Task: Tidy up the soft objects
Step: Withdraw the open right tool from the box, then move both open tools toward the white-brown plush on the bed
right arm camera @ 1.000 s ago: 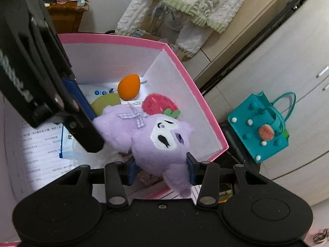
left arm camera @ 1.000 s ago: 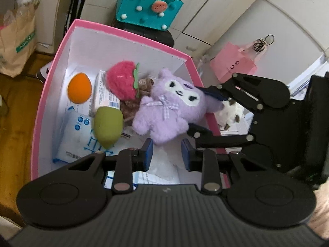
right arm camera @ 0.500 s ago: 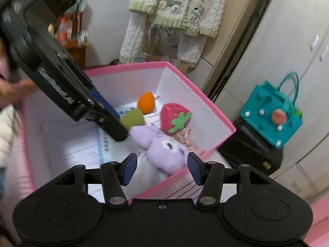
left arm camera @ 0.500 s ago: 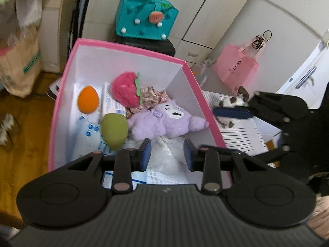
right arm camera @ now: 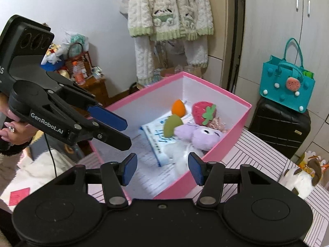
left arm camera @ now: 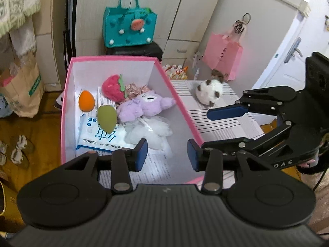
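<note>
Plush puppy (left arm camera: 209,91) sits on the striped tabletop right of the pink box (left arm camera: 181,111). Left gripper (left arm camera: 167,154) is opening, right gripper (right arm camera: 162,168) open, both empty; straddle its body before closing.

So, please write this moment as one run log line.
left gripper: opening, empty | right gripper: open, empty | purple plush: inside pink box | white-brown plush: outside, on striped table

Purple plush (left arm camera: 147,106): lying on its side in the pink box (left arm camera: 65,111), touching the strawberry plush (left arm camera: 112,87).
White-and-brown plush (left arm camera: 210,91): sitting outside, on the striped surface.
</note>
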A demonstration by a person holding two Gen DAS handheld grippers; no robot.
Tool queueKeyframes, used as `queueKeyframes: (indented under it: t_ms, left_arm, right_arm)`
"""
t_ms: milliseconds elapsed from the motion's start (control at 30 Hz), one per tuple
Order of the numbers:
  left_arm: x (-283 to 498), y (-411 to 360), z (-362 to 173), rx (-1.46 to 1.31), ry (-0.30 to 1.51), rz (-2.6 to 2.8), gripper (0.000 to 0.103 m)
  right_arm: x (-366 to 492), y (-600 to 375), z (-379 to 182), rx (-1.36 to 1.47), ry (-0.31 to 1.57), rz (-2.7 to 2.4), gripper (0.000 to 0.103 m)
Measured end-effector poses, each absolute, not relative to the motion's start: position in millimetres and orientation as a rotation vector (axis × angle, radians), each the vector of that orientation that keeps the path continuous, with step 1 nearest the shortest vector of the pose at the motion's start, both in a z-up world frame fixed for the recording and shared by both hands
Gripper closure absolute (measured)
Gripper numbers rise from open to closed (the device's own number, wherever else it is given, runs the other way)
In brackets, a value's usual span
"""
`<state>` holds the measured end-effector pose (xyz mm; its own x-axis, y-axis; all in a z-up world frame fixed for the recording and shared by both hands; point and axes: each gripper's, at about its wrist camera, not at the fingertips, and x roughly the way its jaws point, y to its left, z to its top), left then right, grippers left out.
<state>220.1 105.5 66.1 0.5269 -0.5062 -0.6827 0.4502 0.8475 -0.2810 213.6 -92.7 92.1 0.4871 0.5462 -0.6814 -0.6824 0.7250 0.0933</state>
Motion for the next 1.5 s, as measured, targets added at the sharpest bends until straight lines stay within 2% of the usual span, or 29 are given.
queueKeyframes:
  t_ms: [200,333,733,867,933,1167,1500]
  left_arm:
    - [182.1,103.7,92.3,-0.005,0.785,-0.567,0.054]
    - [153.5,100.6,100.8,0.049,0.741,-0.550,0.054]
    - [91.6,68.4,92.5,0.134,0.723,-0.630,0.051]
    - [76.9,54.2,77.6,0.132,0.733,-0.671,0.050]
    - [71.0,46.8,67.1,0.121,0.738,-0.683,0.050]
    - [65.6,17.7,38.7,0.148,0.720,-0.689,0.048]
    - [101.8,-15.9,26.2,0.121,0.651,-0.634,0.039]
  right_arm:
    - [185.1,-102.8,112.1,-0.164,0.732,0.789,0.043]
    - [170.1,-119.1,118.9,-0.056,0.775,0.869,0.043]
    - [107.7,-161.0,106.7,-0.024,0.763,0.807,0.041]
    - [91.1,-178.6,92.8,-0.011,0.761,0.738,0.031]
    - [85.2,-187.2,81.5,-0.006,0.766,0.690,0.031]
    - [69.9,-212.3,49.0,-0.001,0.742,0.560,0.030]
    - [82.5,-229.1,18.9,-0.089,0.654,0.431,0.021]
